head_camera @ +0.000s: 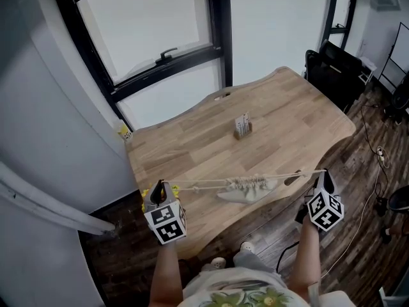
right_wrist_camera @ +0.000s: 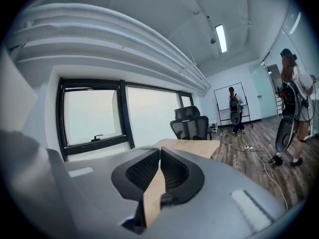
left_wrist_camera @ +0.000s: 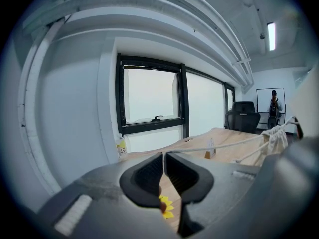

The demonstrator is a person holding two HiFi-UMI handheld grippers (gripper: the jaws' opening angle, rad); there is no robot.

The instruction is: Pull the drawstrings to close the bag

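A cream drawstring bag (head_camera: 246,187) lies gathered near the front edge of the wooden table (head_camera: 192,146). Its cords run out taut to both sides. The left drawstring (head_camera: 192,183) ends at the tips of my left gripper (head_camera: 160,185), which is off the table's front left corner. In the left gripper view the jaws of the left gripper (left_wrist_camera: 164,156) stand almost together, and the cord (left_wrist_camera: 224,144) leads from their tips to the bag (left_wrist_camera: 275,137). The right drawstring (head_camera: 300,173) ends at my right gripper (head_camera: 324,173), past the table's right front edge. In its own view the right gripper (right_wrist_camera: 160,151) is shut and the cord is hidden.
A small card holder (head_camera: 242,127) stands mid-table. A yellow-labelled bottle (head_camera: 123,131) sits by the window at the table's far left corner. A black office chair (head_camera: 335,66) stands beyond the right end. Cables (head_camera: 377,152) lie on the floor, and two people (right_wrist_camera: 291,108) stand farther off.
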